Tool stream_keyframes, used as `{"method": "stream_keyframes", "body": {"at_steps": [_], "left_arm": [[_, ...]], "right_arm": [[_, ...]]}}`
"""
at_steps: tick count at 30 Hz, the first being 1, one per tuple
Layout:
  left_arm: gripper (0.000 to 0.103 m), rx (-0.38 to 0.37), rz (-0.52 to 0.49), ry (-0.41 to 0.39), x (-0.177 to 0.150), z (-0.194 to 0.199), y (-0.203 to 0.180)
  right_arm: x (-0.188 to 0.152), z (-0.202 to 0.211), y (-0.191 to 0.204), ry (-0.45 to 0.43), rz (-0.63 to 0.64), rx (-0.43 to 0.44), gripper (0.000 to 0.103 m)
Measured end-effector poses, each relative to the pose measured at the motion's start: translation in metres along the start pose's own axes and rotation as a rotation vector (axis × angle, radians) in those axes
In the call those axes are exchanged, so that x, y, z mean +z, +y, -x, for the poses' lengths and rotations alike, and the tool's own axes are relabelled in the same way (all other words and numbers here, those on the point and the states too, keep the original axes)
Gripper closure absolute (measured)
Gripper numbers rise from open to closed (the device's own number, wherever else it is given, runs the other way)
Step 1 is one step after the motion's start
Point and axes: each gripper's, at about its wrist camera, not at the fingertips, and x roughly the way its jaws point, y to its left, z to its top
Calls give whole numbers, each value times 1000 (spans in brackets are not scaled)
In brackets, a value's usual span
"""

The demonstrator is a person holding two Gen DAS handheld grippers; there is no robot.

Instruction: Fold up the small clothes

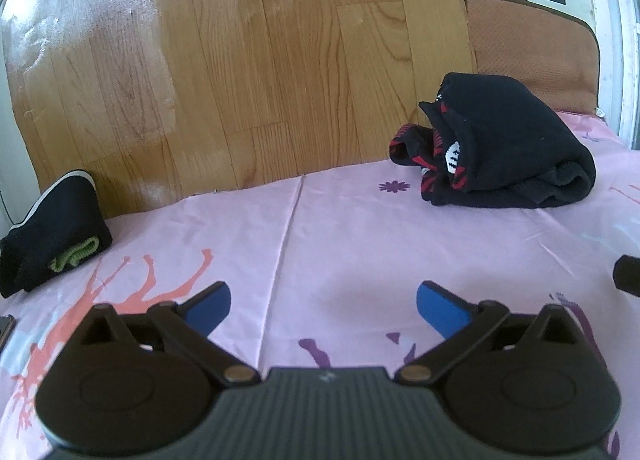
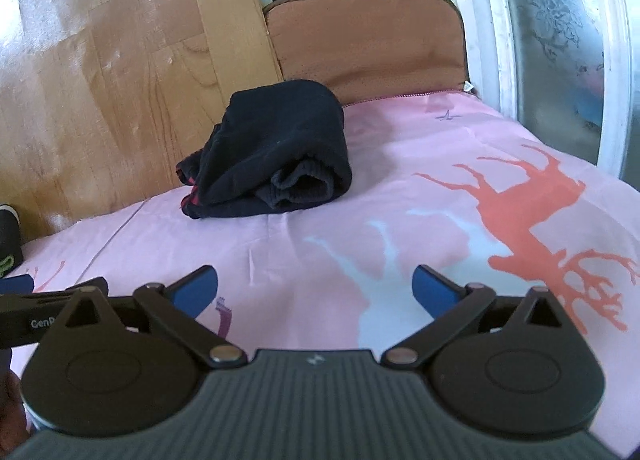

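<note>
A bundle of dark clothes [image 1: 508, 148] with red and white trim lies folded on the pink sheet [image 1: 320, 228], far right in the left wrist view. The same dark bundle [image 2: 272, 156] sits centre-left in the right wrist view. A second dark garment [image 1: 52, 232] with a green cuff rests at the sheet's left edge. My left gripper [image 1: 324, 306] stands open over bare sheet, blue pads wide apart, nothing between them. My right gripper [image 2: 316, 286] is open too, hovering over the sheet [image 2: 440, 164] short of the bundle.
A wood-pattern wall panel [image 1: 260, 60] runs behind the bed. A brown cushion [image 2: 368, 44] leans against the wall behind the bundle. A white-framed window [image 2: 560, 40] is at the right. The left tool's black body [image 2: 44, 320] juts in at the right view's left edge.
</note>
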Motion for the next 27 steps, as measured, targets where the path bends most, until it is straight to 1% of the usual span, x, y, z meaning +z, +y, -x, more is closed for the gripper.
{"method": "stream_keyframes", "body": {"at_steps": [5,8,15,27], "left_arm": [[0,-4,-3,5,0,0,0],[0,-9,3,11,0,-1,1],[0,-25,6,17,0,-1,2],[0,-73,-46,-41,-4,8,-2]], "right_arm": [[0,0,7,0,39,-39,0],[0,0,9,-5,60,-40,0],[0,1,5,-4,44,-32,0],[0,0,4,-7,30,-31,0]]}}
